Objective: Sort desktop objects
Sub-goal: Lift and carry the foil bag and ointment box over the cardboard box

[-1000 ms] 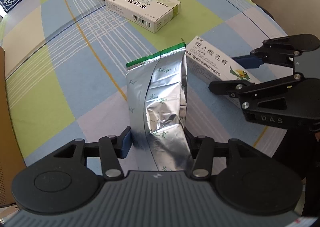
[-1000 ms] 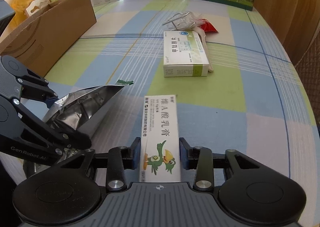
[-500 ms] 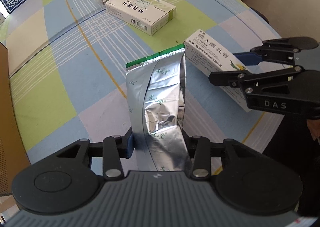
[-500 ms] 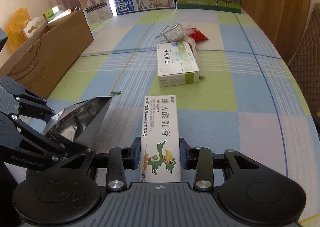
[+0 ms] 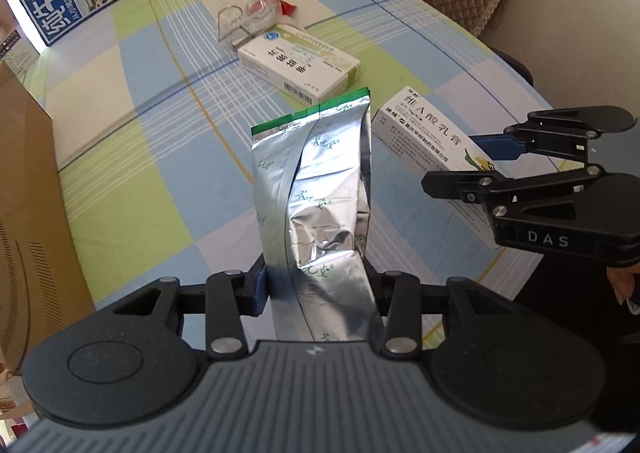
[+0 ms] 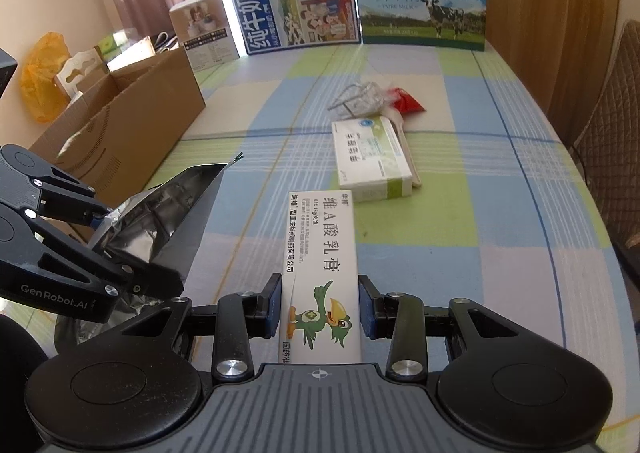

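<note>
Silver foil pouch with a green top strip [image 5: 316, 189] sat pinched between the pads of the left gripper [image 5: 316, 289], sticking up the middle of the left wrist frame; pads were pressed right against its crinkled lower part. Over in the right wrist frame, the right gripper [image 6: 320, 309] was clamped on a long white ointment box with a green cartoon bird printed on it [image 6: 320, 273], bottom centre, blue pads touching both long sides; the same box showed at centre right of the left view, held clear above the checked blue, green and cream tablecloth [image 6: 460, 253]. Still lying on the cloth, a white and green medicine box [image 6: 372, 157] sat just above centre; a clear plastic packet with wire and a red bit [image 6: 372, 97] was just beyond it, near the upper middle. Brown cardboard box [image 6: 120, 137] stood open at the left edge; two milk cartons stood along the top, one blue [image 6: 292, 17] and one green with a cow [image 6: 420, 5].
</note>
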`<state>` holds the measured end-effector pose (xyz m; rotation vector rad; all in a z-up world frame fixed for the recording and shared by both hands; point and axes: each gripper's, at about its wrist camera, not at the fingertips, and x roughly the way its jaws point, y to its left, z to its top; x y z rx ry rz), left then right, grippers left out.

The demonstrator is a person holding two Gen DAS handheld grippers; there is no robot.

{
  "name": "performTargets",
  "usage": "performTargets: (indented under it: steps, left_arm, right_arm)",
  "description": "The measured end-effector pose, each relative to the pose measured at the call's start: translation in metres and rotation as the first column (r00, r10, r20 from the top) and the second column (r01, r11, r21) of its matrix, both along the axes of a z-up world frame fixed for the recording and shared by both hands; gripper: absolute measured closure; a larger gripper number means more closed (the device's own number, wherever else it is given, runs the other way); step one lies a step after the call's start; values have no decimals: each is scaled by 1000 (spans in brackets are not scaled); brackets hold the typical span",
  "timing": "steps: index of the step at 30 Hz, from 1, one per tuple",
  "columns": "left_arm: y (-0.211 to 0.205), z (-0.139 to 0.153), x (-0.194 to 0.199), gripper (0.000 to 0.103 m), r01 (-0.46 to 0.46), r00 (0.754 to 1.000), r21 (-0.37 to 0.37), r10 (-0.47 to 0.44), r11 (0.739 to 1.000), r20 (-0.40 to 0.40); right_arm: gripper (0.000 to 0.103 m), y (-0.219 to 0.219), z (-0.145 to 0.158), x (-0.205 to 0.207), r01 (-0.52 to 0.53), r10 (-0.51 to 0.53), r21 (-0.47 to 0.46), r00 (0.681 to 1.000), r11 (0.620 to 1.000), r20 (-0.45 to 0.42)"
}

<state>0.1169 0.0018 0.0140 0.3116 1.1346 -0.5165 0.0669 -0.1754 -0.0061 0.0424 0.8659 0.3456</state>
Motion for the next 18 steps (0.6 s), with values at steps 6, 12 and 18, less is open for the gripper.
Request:
performTargets:
  steps: [6, 12, 18]
  left_arm:
    - [13, 21, -5, 66, -21, 999, -5, 21, 1000, 34]
    - [32, 44, -11, 66, -55, 996, -22, 57, 998, 70]
    - [50, 59, -19, 66, -80, 992, -19, 82, 997, 97]
  right_arm:
    - [68, 18, 27, 0, -31, 31, -8, 998, 999, 53]
    - [68, 38, 46, 2, -68, 70, -20, 994, 997, 86]
    - [68, 56, 60, 1, -101, 103, -20, 989, 995, 108]
